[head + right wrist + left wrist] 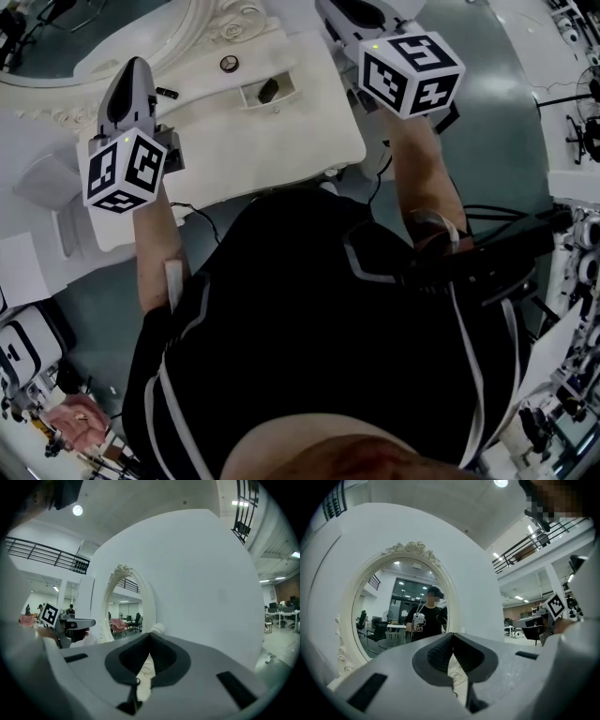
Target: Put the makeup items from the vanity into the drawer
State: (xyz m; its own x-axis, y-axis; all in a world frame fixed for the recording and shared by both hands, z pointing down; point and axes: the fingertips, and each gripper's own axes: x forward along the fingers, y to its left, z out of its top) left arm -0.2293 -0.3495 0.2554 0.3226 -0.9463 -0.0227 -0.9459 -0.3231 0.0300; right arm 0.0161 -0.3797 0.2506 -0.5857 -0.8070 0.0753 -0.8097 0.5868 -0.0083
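Looking down in the head view, we see the left tongs (138,64) over the left part of the white tabletop (309,131). The right tongs (342,9) are over its far right corner, their tips cut off by the top edge. Each carries a cube (127,171) printed with black-and-white square markers. Between the two, the small drawer (246,96) stands open with a dark makeup item (268,90) inside. A round item (229,64) lies on the tabletop just to the far left of the drawer, and a small dark stick (167,92) lies just right of the left tongs. None of them touches either pair of tongs.

In the left gripper view, the left tongs are together with nothing between them. They face an oval mirror (393,611) in a carved white frame, which reflects a person in black.

In the right gripper view, the right tongs are likewise together and empty, with the same mirror seen edge-on to the left.
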